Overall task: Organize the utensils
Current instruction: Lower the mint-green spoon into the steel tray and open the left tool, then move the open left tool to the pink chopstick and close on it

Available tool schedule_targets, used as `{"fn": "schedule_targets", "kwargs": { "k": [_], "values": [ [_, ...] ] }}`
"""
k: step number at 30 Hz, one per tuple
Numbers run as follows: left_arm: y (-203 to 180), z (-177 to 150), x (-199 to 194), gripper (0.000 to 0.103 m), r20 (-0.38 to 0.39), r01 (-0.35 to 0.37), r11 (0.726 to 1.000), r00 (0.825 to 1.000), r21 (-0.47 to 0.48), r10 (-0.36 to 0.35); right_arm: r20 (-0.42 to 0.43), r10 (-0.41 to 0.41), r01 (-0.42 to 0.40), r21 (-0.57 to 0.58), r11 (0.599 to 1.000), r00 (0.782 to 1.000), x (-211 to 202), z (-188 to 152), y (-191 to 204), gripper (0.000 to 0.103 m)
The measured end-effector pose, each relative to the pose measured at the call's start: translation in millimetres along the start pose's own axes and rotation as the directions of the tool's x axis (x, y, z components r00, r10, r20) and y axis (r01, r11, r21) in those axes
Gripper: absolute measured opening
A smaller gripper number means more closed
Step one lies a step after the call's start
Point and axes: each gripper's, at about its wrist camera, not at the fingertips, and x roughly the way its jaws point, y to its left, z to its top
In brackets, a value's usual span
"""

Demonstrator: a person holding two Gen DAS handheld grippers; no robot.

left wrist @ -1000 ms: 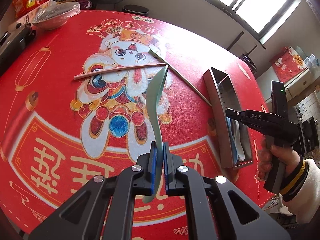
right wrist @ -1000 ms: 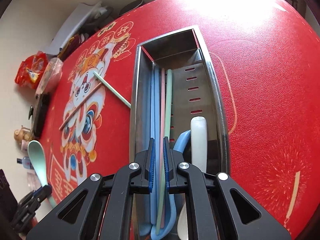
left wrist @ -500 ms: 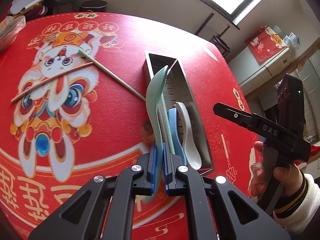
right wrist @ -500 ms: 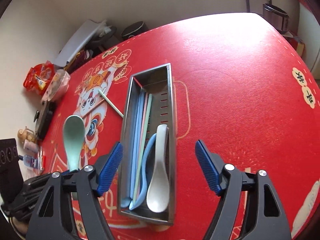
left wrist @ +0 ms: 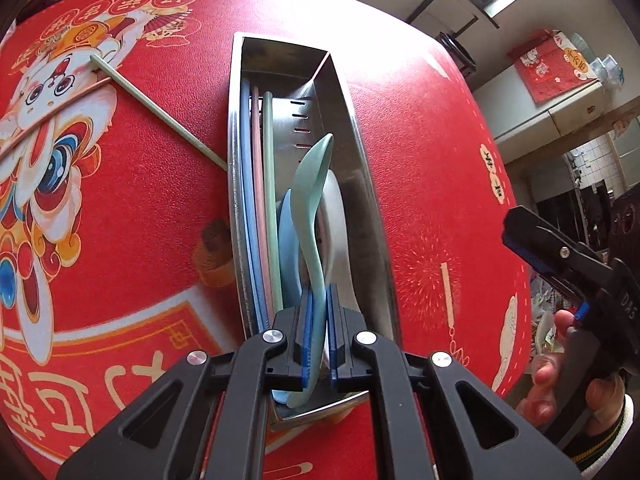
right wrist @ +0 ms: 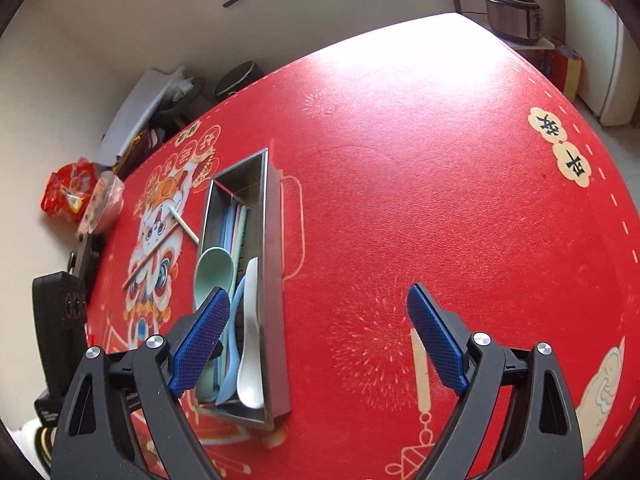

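My left gripper (left wrist: 318, 332) is shut on the handle of a pale green spoon (left wrist: 310, 200), held bowl-forward over the long steel tray (left wrist: 360, 140). Under it in the tray lie a blue spoon (left wrist: 288, 232), a white spoon (left wrist: 334, 216) and blue, pink and green chopsticks (left wrist: 256, 160). A loose green chopstick (left wrist: 160, 112) and a pinkish one (left wrist: 60, 96) lie on the red mat left of the tray. My right gripper (right wrist: 318, 308) hangs right of the tray (right wrist: 274, 280), jaws opening wide with nothing between them. The green spoon (right wrist: 214, 272) shows behind its left finger.
A red printed mat (right wrist: 440, 160) covers the round table. A snack bag (right wrist: 68, 196) and a covered bowl (right wrist: 104, 204) sit at the far left edge. A rice cooker (right wrist: 514, 12) stands beyond the table. A hand (left wrist: 560, 368) holds the right gripper (left wrist: 560, 256).
The left gripper carried the green spoon rightward from the mat to above the tray. The right gripper opened, left the chopsticks in the tray, and drew back up to the right.
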Motion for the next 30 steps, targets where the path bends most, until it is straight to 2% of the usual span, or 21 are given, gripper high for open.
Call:
{"fn": "schedule_targets", "kwargs": {
  "k": [10, 13, 15, 21, 26, 30],
  "values": [
    [-9.1, 8.6, 13.9, 0.007, -0.012, -0.041, 0.999, 0.999, -0.004, 0.041, 0.039, 0.018, -0.019, 0.025, 1.0, 0.999, -15.1, 6.9, -13.5, 0.087],
    [-11.2, 9.4, 8.8, 0.017, 0.005, -0.033, 0.999, 0.999, 0.016, 0.033, 0.046, 0.021, -0.023, 0.032, 0.999, 0.999, -17.6, 7.7, -13.5, 0.087],
    [-13.2, 10.9, 2.4, 0.031, 0.026, -0.026, 0.999, 0.999, 0.034, 0.025, 0.05, 0.024, -0.025, 0.034, 0.999, 0.998, -18.4, 7.6, -12.2, 0.087],
    [-5.7, 14.1, -34.2, 0.051, 0.113, -0.003, 0.995, 0.994, 0.097, -0.008, 0.05, 0.035, -0.037, 0.039, 0.999, 0.998, -15.7, 3.5, -0.3, 0.087],
    [29.8, 18.6, -72.1, 0.059, 0.194, -0.026, 0.996, 0.981, 0.088, 0.009, 0.044, 0.057, -0.059, 0.046, 0.997, 0.997, -7.6, -1.0, 17.5, 0.087],
    [76.3, 22.8, -98.4, 0.059, 0.231, -0.066, 0.997, 0.971, 0.05, 0.052, 0.037, 0.076, -0.077, 0.034, 0.996, 0.996, 0.2, -3.0, 38.8, 0.087]
  ]
}}
